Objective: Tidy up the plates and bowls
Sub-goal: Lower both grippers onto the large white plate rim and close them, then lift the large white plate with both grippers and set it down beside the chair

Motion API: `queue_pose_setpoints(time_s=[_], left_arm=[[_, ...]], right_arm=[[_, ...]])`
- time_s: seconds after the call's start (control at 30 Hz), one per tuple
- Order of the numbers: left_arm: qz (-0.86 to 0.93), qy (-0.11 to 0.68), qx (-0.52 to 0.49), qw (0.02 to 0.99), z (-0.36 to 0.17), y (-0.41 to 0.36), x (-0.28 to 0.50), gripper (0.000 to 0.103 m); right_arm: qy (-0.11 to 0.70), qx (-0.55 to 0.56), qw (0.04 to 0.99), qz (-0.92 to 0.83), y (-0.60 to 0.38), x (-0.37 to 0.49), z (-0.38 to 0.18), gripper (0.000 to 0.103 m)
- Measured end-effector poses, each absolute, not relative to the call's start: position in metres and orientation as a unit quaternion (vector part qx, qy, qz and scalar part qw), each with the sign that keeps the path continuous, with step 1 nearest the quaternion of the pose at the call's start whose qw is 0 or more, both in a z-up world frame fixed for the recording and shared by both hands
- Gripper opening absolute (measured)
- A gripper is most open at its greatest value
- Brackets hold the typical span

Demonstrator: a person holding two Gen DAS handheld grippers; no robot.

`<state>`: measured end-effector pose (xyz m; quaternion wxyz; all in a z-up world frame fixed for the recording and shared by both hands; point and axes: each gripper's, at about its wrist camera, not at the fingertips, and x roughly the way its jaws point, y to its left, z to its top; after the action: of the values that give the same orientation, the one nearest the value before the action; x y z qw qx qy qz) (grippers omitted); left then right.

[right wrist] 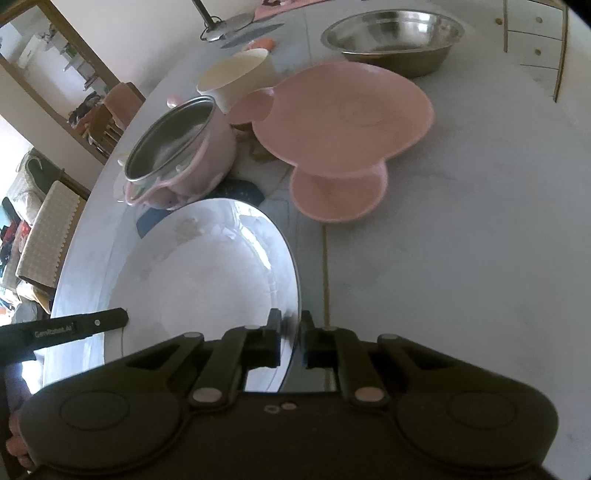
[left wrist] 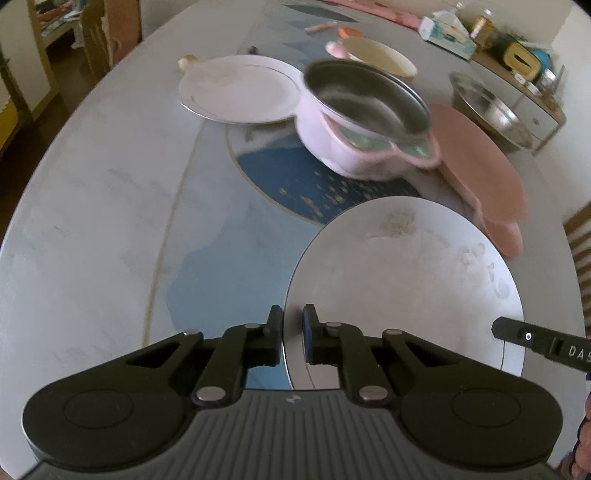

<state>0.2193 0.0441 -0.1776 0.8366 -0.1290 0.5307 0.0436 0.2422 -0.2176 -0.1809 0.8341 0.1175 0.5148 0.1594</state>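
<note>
Both grippers hold one shiny metal plate [left wrist: 406,280] by opposite rims, above the table. My left gripper [left wrist: 293,336] is shut on its left rim. My right gripper [right wrist: 291,339] is shut on its right rim [right wrist: 207,280]. Beyond it stands a pink bowl with a steel liner [left wrist: 362,122], also in the right wrist view [right wrist: 181,147]. A white plate [left wrist: 240,88] lies behind it on the left. A pink mouse-eared plate [right wrist: 343,110] lies to the right, resting on a pink piece [right wrist: 336,192].
A cream bowl [right wrist: 240,77] and a large steel bowl [right wrist: 395,37] stand further back. A tissue box [left wrist: 447,33] and jars sit at the far right edge. The round table [left wrist: 92,221] has a blue painted patch at its middle.
</note>
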Motion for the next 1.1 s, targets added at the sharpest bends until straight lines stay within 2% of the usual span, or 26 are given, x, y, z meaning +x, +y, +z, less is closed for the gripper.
queue_pose_setpoints(time_s=[0.3, 0.63, 0.9, 1.1], left_arm=[[-0.044, 0.541, -0.098, 0.834, -0.177, -0.007, 0.192, 0.006], [-0.132, 0.546, -0.041, 0.826, -0.180, -0.068, 0.163, 0.006], [-0.161, 0.540, -0.008, 0.826, -0.180, -0.091, 0.160, 0.006], [-0.166, 0.541, -0.024, 0.824, -0.180, -0.085, 0.162, 0.006]], right_arm=[[0.512, 0.145, 0.836, 0.136, -0.281, 0.200, -0.170, 0.006], [0.525, 0.152, 0.833, 0.090, -0.347, 0.164, -0.171, 0.009], [0.529, 0.136, 0.835, 0.064, -0.365, 0.154, -0.174, 0.011], [0.533, 0.119, 0.836, 0.052, -0.363, 0.152, -0.179, 0.012]])
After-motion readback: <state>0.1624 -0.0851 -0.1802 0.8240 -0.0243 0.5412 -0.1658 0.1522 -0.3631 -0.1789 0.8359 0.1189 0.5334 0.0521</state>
